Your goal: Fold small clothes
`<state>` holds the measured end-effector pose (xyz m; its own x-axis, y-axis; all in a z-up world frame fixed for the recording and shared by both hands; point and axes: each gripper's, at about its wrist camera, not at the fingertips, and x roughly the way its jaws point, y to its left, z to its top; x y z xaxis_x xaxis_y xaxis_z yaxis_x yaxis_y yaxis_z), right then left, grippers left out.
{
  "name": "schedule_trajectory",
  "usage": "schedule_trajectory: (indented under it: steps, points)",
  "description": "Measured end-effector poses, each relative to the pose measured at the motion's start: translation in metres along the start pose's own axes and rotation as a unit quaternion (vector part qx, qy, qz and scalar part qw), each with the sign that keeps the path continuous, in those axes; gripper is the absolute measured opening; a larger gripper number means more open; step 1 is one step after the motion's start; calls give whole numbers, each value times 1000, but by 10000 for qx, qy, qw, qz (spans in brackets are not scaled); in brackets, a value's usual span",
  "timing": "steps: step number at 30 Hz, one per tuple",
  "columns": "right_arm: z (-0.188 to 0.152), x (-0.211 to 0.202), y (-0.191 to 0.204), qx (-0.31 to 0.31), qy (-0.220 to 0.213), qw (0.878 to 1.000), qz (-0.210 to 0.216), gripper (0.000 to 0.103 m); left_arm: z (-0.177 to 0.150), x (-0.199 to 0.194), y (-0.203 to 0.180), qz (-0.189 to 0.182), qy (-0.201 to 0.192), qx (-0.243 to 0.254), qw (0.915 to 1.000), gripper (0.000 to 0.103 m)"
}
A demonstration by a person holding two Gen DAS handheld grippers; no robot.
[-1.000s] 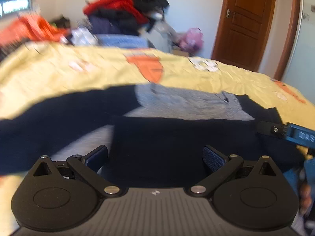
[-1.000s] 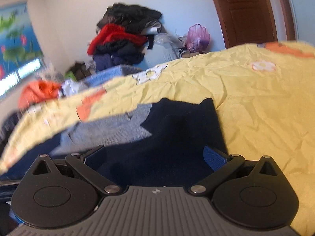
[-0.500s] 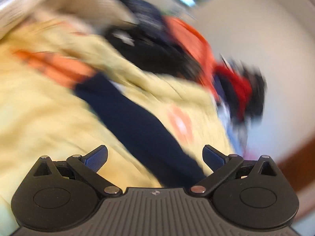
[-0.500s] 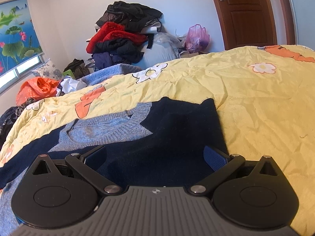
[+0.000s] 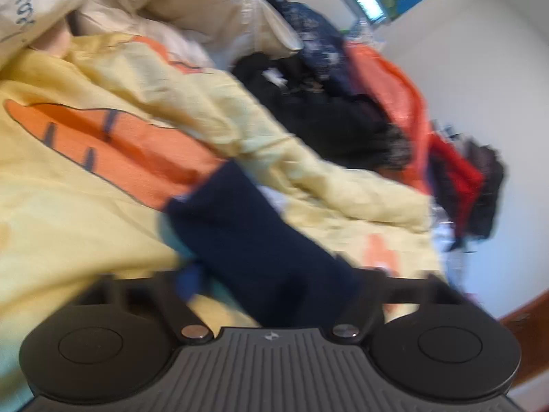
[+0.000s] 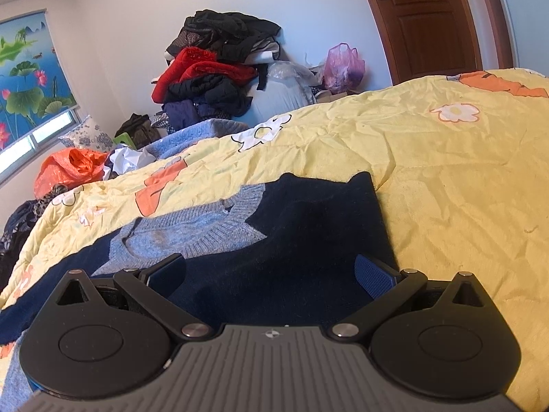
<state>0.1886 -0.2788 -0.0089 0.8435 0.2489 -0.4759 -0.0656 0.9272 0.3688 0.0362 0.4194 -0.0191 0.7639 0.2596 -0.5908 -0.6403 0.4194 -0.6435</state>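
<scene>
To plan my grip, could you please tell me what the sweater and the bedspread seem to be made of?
Sweater: soft knit, likely wool or acrylic; matte navy body, ribbed grey-blue collar with visible stitches. Bedspread: thin woven fabric, probably cotton; matte, finely creased, printed flowers.

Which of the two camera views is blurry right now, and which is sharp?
Left wrist view: motion-smeared, the navy sleeve and yellow quilt are soft. Right wrist view: sharp, the sweater knit is crisp, with fisheye bending at the edges.
</scene>
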Motion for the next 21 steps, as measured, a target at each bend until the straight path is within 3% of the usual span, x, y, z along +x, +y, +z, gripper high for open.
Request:
schedule_trajectory:
  steps: [2,5,7,11,13,15,17,19,21]
  points:
    - [0,0,-1,44,-17,10000,27,103,-3,4,5,275,-17,45,9996,19]
    - [-1,-1,-1,76,-32,10000,46,103,-8,-4,-8,509,-290,423,9974,6]
    - [-1,-1,-1,70,-30,10000,39,103,-17,-15,-30,651,-576,849,9926,5]
    - [0,-2,-3,98,-41,9999,73,103,-56,-37,-102,169,-788,1630,9833,5]
    - [0,-3,-6,181,-72,9997,128,103,-96,-48,-151,-453,-707,2243,9709,5]
    - [0,-3,-8,239,-92,9995,171,103,-153,-59,-198,-1206,-408,2980,9460,5]
    - [0,-3,-7,260,-100,9994,184,103,-223,-64,-233,-1850,208,3652,9121,5]
    - [0,-3,-8,268,-102,9994,190,103,-293,-63,-252,-2085,871,4293,8745,5]
    - [0,-3,-8,296,-110,9993,210,103,-351,-59,-259,-2017,1322,4915,8368,5]
